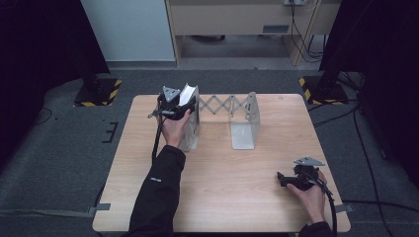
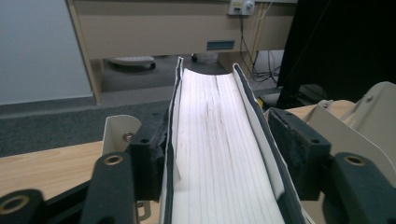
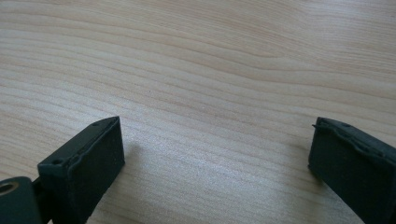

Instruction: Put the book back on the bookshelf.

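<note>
In the high view, a pale wood-grain tabletop (image 1: 217, 197) carries an expandable metal bookend rack (image 1: 244, 121) with a scissor lattice between two L-shaped end plates; it sits toward twelve o'clock. The left gripper (image 1: 177, 109), at about eleven o'clock, holds a book (image 1: 187, 94) up against the rack's left plate, page edges facing up. The right gripper (image 1: 291, 178) rests low near five o'clock, well apart from the rack. In the left gripper view, the fingers (image 2: 147, 158) are closed on the book, one black pad against each dark cover, with the white block of pages (image 2: 219, 154) running away between them in a slight curve. The covers look thin and flexible, the page edges smooth and faintly marked. The likely risk is that the soft covers bow or the book slides in the grip as it is lowered, so that it catches the cream-coloured metal plate (image 2: 348, 123) beside it and tips rather than standing upright. In the right gripper view, the matte black fingers (image 3: 84, 161) stand wide apart with nothing between them, just above bare, lightly grained wood.
</note>
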Available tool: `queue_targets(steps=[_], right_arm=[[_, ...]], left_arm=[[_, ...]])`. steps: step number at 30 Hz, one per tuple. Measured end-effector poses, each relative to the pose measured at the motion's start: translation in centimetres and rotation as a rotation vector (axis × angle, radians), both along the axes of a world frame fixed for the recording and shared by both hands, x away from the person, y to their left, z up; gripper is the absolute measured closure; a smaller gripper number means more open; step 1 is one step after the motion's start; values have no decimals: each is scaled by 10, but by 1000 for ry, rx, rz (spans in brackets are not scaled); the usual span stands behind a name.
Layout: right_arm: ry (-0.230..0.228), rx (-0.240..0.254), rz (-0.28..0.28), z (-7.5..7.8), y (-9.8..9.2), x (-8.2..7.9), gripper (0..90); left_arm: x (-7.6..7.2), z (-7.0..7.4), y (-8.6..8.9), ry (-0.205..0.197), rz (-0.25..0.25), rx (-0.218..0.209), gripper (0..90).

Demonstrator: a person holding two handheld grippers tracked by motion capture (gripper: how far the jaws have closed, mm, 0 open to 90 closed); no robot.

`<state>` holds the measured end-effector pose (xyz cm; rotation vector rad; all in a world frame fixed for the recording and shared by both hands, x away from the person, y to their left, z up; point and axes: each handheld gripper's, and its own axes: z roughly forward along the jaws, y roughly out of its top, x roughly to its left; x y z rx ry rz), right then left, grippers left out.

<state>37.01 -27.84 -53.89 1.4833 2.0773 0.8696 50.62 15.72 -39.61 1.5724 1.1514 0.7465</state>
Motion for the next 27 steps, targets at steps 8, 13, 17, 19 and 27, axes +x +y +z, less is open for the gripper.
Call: queue_targets(steps=[8, 13, 17, 19, 27], right_arm=[[-1, -1, 1, 0, 0, 0, 38], [-1, -1, 1, 0, 0, 0, 38], [-1, -1, 1, 0, 0, 0, 38], [-1, -1, 1, 0, 0, 0, 38], [-1, -1, 1, 0, 0, 0, 38]], left_arm=[[-25, -13, 13, 1, -48, -25, 329], [-43, -27, 21, -4, -74, -50, 328], [-53, -36, 26, -2, -86, -60, 334], [-56, -40, 29, 5, -90, -63, 343], [-61, -60, 35, 38, -95, -47, 442]])
